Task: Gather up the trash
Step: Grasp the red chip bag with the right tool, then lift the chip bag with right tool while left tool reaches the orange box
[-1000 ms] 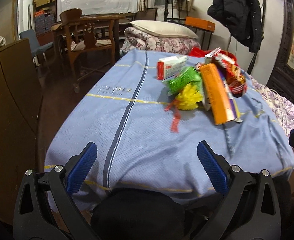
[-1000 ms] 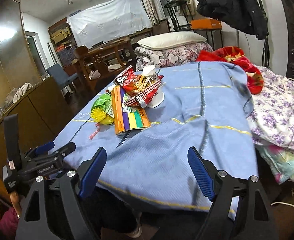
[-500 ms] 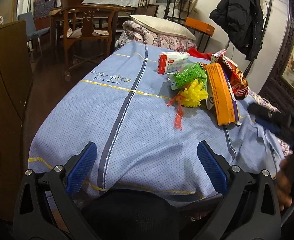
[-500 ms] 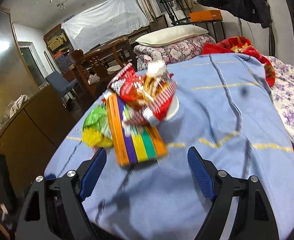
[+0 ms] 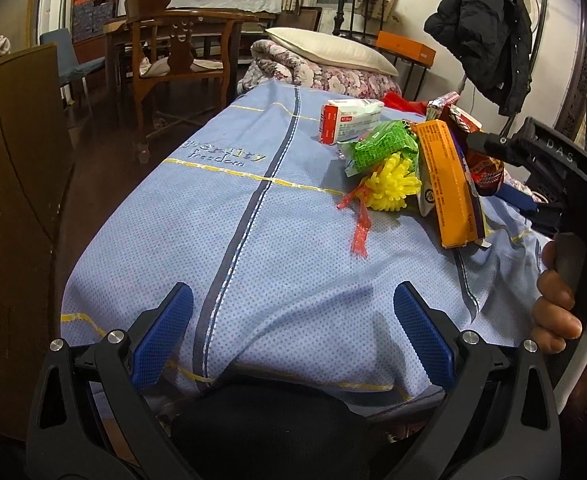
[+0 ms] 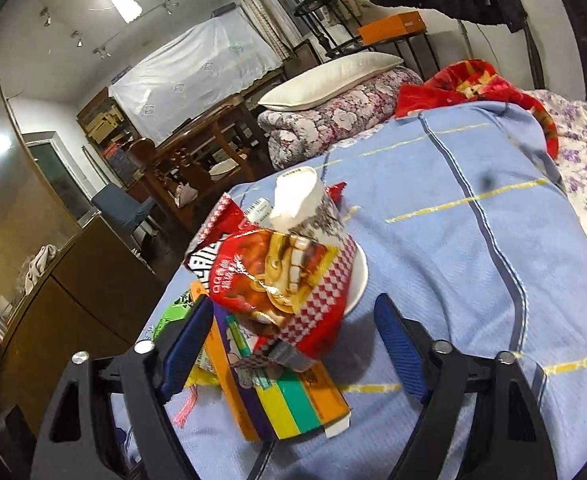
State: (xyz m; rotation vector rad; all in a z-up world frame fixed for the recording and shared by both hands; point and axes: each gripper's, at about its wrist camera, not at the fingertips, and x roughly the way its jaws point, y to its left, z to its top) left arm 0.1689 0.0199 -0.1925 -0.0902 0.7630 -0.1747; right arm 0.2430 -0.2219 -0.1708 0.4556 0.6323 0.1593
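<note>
Right jaws: the right gripper [image 6: 289, 344] is seen closing, blue pads still apart; the red snack bag [image 6: 277, 280] and the near end of the orange box [image 6: 285, 408] lie between them, and no pad is seen pressed on either.
Left jaws: the left gripper [image 5: 293, 336] is held wide apart with nothing between, above the near edge of the blue blanket [image 5: 213, 240].
Right hand: a hand [image 5: 565, 304] is seen at the right, wrapped round the gripper's black handle.
Trash pile: gathered on the blanket's far right part; the snack bag rests on the orange box and against a white cup [image 6: 305, 204].
Left of the box: a green wrapper [image 5: 385, 146], a yellow spiky thing [image 5: 393, 184] and a red strip [image 5: 359, 224] are seen.
Far side: a white and red carton [image 5: 349, 120] lies just beyond the wrapper.
Background: a pillow [image 5: 325, 50] and a wooden chair [image 5: 173, 52] are seen.
</note>
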